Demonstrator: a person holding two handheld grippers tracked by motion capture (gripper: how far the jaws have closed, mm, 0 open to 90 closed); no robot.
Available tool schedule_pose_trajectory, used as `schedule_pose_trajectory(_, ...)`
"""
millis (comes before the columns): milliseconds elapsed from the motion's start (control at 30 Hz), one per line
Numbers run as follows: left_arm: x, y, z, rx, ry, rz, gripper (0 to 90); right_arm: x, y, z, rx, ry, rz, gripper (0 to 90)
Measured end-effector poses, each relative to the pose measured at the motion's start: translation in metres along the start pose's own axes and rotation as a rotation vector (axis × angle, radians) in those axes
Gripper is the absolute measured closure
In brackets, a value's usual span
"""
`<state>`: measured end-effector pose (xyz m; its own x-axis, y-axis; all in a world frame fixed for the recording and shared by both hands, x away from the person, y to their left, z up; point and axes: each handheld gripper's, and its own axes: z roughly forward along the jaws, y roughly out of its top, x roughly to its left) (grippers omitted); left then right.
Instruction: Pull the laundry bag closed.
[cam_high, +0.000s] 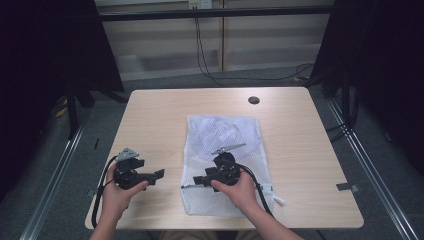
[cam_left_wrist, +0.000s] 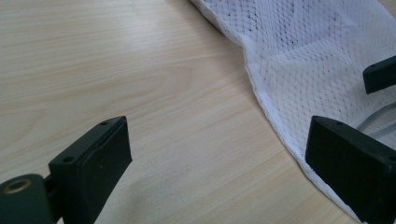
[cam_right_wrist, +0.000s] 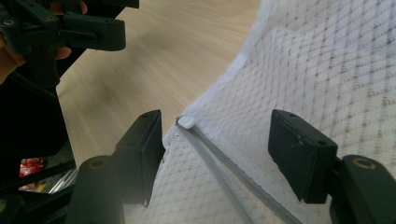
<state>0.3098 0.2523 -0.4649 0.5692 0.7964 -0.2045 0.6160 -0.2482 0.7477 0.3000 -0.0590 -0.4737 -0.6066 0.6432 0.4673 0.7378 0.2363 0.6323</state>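
A white mesh laundry bag (cam_high: 221, 160) lies flat on the light wooden worktop (cam_high: 160, 120), slightly right of centre, with a grey zipper (cam_right_wrist: 219, 163) running across its near end. The left hand-held gripper (cam_high: 159, 175) hovers over bare wood just beside the bag's left edge, its jaws spread wide and holding nothing. The right hand-held gripper (cam_right_wrist: 217, 154) sits low over the bag's near left corner, jaws wide apart and empty, straddling the zipper and its small white end tab (cam_right_wrist: 187, 122).
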Motion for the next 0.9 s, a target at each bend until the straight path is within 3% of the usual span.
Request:
schedule_pose_trajectory(367, 0.000, 0.000, 0.000, -0.008, -0.002, -0.022, 7.0, 0.005, 0.001, 0.009, 0.025, 0.041, 0.017, 51.3)
schedule_pose_trajectory(733, 0.001, 0.000, -0.002, -0.003, 0.001, -0.014, 7.3, 0.011, 0.001, 0.021, 0.062, 0.079, 0.039, 58.5)
schedule_pose_trajectory(900, 0.000, 0.000, -0.002, -0.009, -0.001, -0.021, 7.4, 0.011, 0.001, 0.024, 0.074, 0.070, 0.045, 62.2)
